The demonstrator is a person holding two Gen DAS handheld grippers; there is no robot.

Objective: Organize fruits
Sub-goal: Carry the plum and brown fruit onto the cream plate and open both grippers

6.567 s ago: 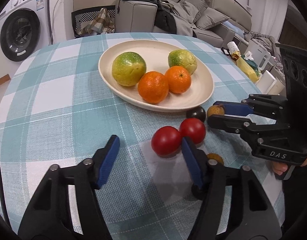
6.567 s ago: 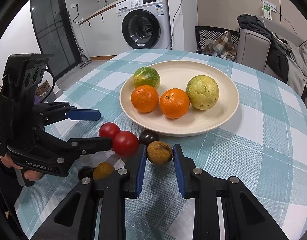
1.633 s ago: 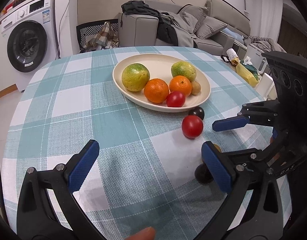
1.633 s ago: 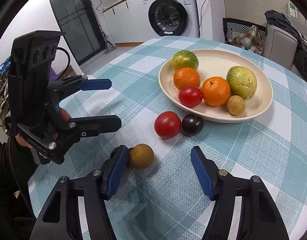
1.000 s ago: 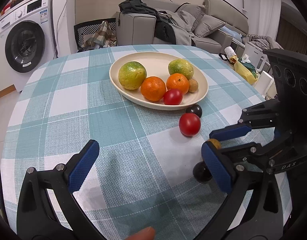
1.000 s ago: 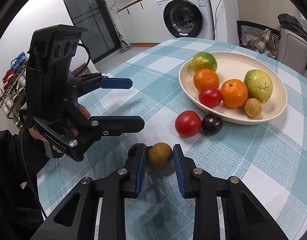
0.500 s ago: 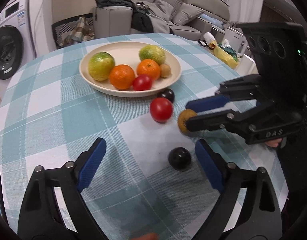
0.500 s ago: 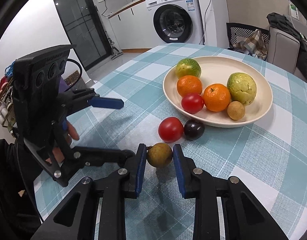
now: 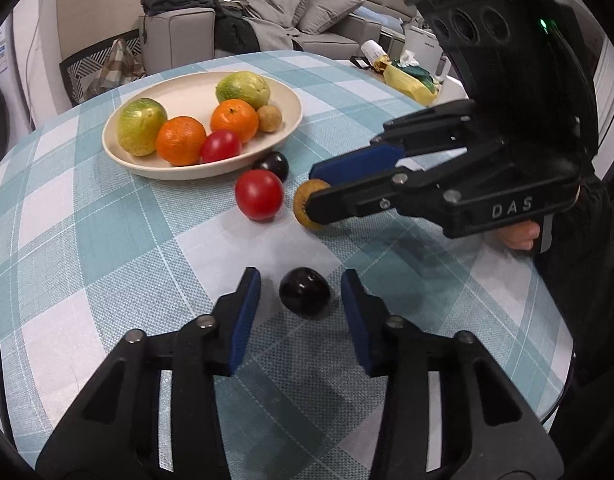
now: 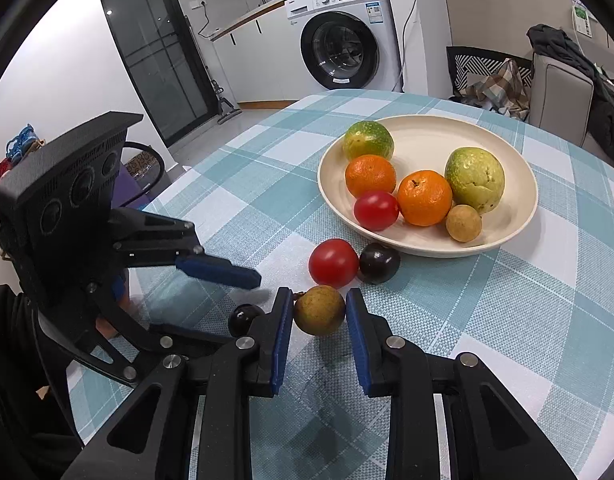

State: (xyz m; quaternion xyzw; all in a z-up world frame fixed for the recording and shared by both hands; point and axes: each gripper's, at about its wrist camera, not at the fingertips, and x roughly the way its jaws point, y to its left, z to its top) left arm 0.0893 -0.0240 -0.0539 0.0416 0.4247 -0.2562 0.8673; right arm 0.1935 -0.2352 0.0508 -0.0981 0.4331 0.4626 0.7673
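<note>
A cream plate (image 9: 291, 100) (image 10: 519, 216) on the checked table holds several fruits. A red tomato (image 9: 259, 195) (image 10: 333, 263) and a dark plum (image 9: 272, 163) (image 10: 379, 263) lie on the cloth beside it. My right gripper (image 10: 319, 312) (image 9: 311, 196) is shut on a brown longan (image 10: 319, 310) (image 9: 305, 210) and holds it just above the cloth. My left gripper (image 9: 301, 290) is open, its fingers on both sides of another dark plum (image 9: 305, 290) (image 10: 245, 318) without touching it.
A round table with a teal checked cloth (image 9: 87, 216) drops off at its near right edge. A washing machine (image 10: 343, 36) and a sofa (image 9: 211, 36) stand beyond. A side table with a yellow bag (image 9: 407, 76) is at the far right.
My left gripper has moved forward and narrowed around the dark plum. My right gripper still holds the longan, a little nearer the tomato.
</note>
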